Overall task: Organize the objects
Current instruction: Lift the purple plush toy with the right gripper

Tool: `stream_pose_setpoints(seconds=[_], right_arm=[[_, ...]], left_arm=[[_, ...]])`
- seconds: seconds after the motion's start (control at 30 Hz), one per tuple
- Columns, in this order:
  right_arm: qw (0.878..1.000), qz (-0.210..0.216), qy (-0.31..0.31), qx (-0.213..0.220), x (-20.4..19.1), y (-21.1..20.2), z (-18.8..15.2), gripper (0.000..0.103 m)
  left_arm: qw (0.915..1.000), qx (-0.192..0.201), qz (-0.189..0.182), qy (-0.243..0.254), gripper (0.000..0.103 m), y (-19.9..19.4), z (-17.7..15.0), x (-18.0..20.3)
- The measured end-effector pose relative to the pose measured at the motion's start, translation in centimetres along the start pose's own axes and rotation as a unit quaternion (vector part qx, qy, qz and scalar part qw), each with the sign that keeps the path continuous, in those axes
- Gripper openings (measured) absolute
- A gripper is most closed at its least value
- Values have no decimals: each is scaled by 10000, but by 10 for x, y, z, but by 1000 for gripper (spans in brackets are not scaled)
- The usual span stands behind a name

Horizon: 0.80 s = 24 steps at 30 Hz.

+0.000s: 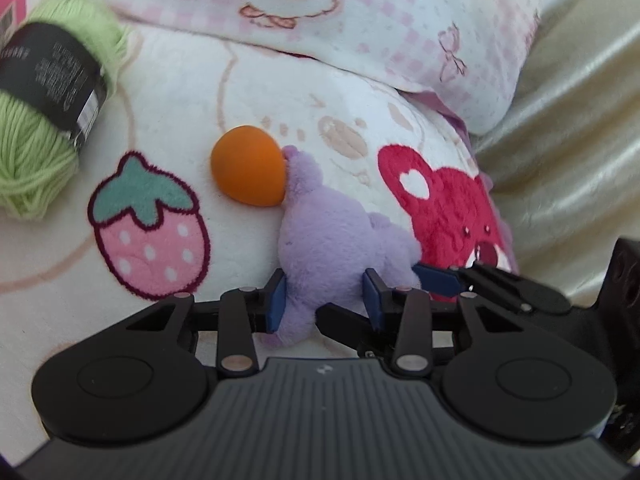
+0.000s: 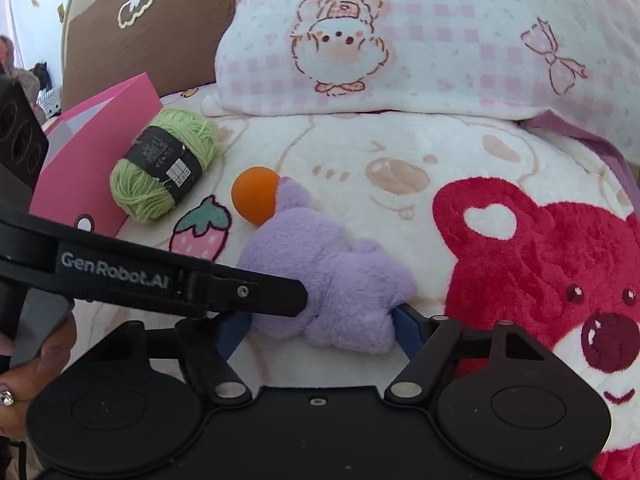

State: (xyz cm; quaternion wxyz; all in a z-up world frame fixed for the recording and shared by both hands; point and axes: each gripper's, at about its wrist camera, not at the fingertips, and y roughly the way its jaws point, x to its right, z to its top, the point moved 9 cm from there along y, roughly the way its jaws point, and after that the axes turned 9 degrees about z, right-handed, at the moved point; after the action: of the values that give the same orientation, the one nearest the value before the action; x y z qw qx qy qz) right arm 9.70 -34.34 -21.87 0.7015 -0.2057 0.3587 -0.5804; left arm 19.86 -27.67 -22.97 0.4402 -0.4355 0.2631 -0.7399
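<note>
So the biggest thing here is the fleecy white blanket (image 2: 320, 152) with cartoon prints, a red bear (image 2: 560, 272) on one side and a little pink strawberry (image 2: 200, 232) near the middle. A pink-checked pillow (image 2: 400, 32) lies across its far edge, and a brown cushion (image 2: 152, 24) stands behind that on the left. A pink paper bag (image 2: 100, 140) sits at the left, with a ball of green yarn (image 2: 164, 164) in a black label touching its front.

The purple plush toy (image 2: 320, 272) lies on the blanket between the strawberry and the bear, and an orange ball (image 2: 256, 196) sits right against its far end.

Both tools are at the plush's near end. The left tool (image 1: 326, 300) is closed onto it, blue pads pressed into the fur on both sides. The right tool (image 2: 320, 328) brackets the same end with wider jaws; its right pad touches the fur, but the left pad is partly hidden behind the other tool's finger, so I can't say if it's actually gripping.
</note>
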Motion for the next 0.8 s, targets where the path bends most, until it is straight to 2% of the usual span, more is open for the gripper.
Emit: stream_pose_setpoints(seconds=[0.2,0.47,0.63,0.73,0.8], right_arm=[[9993,-70,-354,11,-7,-12,2,75],[9975,-104,-629,-296,-16,-27,6,79],[9980,-43,-561,-283,-21,-40,10,81],[9986,52,-460,-258,-26,-51,16,88],[9988,166,-389,-263,-31,-56,19,90]], left_arm=[[9989,149,134,424,38,-15,-4,14],[9987,-46,91,497,38,-29,-7,27],[9990,-403,-108,183,39,-39,-2,31],[9986,-422,-265,159,39,-51,-3,37],[9988,-402,-236,144,39,-58,-5,39]])
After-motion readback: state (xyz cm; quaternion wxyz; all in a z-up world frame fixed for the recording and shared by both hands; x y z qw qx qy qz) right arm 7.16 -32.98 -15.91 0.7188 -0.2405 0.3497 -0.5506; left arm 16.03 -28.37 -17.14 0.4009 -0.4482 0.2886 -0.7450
